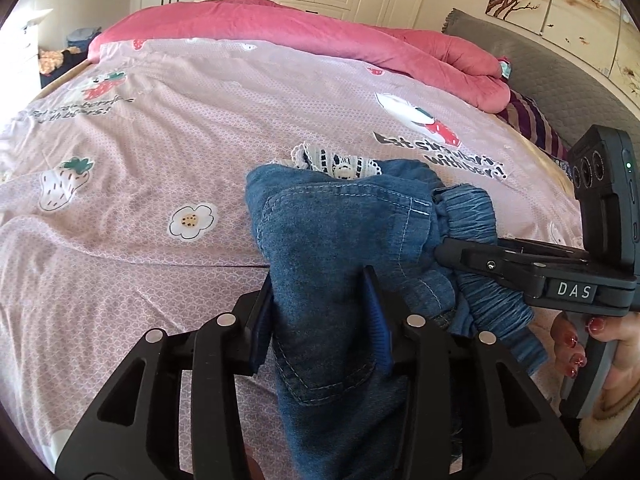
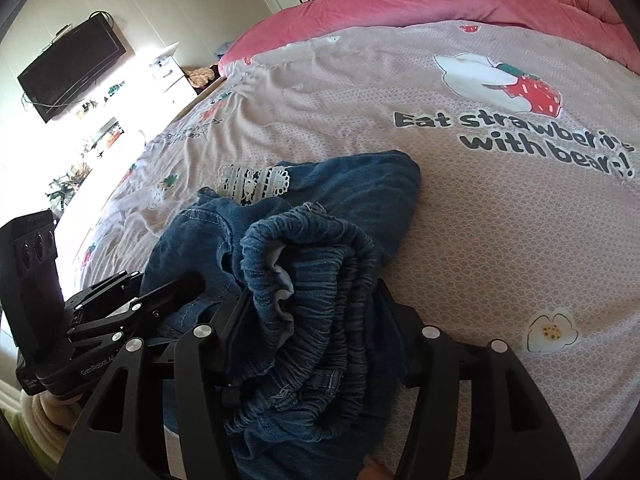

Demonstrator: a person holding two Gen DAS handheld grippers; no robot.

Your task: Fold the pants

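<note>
Left wrist cam: denim pants (image 1: 340,220) bunched on the pink strawberry bedsheet (image 1: 140,208), left gripper (image 1: 320,304) clamped on a fold of leg. Right wrist cam: right gripper (image 2: 312,316) straddles the elastic waistband (image 2: 312,264); can't tell if it's pinching.

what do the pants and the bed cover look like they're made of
Pants: blue denim, matte and soft, going by the woven texture, pale topstitching and gathered elastic waistband. Bed cover: thin printed fabric, probably cotton or polyester, matte, with fine creases.
</note>
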